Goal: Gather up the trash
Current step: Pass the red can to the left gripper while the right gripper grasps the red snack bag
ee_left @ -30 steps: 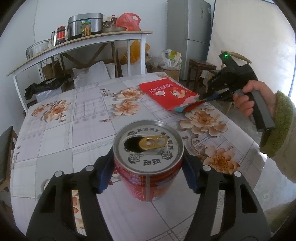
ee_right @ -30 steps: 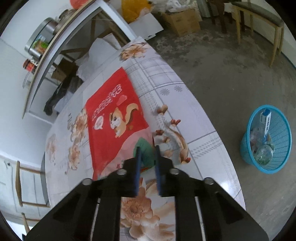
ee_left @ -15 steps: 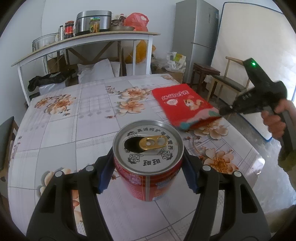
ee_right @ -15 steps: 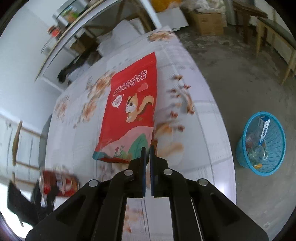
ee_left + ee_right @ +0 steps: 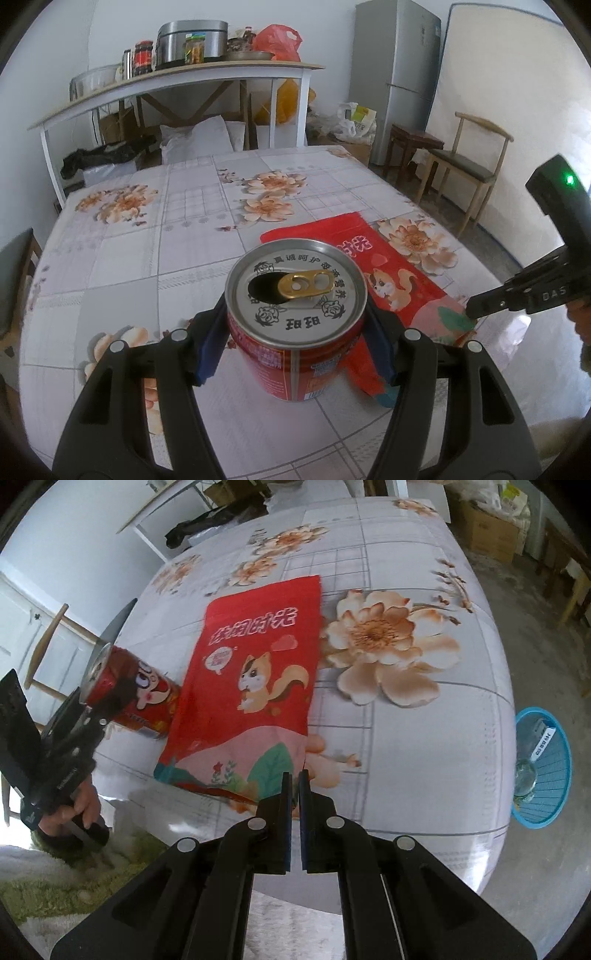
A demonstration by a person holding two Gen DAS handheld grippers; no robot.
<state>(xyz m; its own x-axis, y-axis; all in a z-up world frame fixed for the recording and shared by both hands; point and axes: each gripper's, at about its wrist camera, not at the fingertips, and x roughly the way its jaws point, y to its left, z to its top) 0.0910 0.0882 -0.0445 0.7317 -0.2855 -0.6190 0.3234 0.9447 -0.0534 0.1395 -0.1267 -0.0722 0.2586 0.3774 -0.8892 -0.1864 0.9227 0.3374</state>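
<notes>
The bench, under a floral cloth, carries both pieces of trash near the edge closest to the person. Off that edge, down on the floor, stands a blue basket that already holds a few discarded things; by the task it is likely where the trash is meant to go.

The red snack bag lies flat on the bench, its printed squirrel facing up and its bottom seam reaching toward the near edge. The right claw is pinched almost fully together on the bag's bottom corner; its jaws have just closed, and the thin foil seam sits between them. A corner is the sensible hold for so flat a thing, since there is no thickness elsewhere to bite on. The bag's near end looks slightly raised from the cloth, though how far cannot be told.

The red can stands upright just beside the bag's left edge, its ring-pull top open. The left claw holds it at a middling spread, blue pads pressed on opposite sides of the can's wall just below the rim. Gripping it high and upright would keep any dregs from spilling through the hole. From the left wrist view the can seems to rest on the bench or just above it; I cannot say which.

With one item in each claw, the next step appears to be carrying both over to the basket.
</notes>
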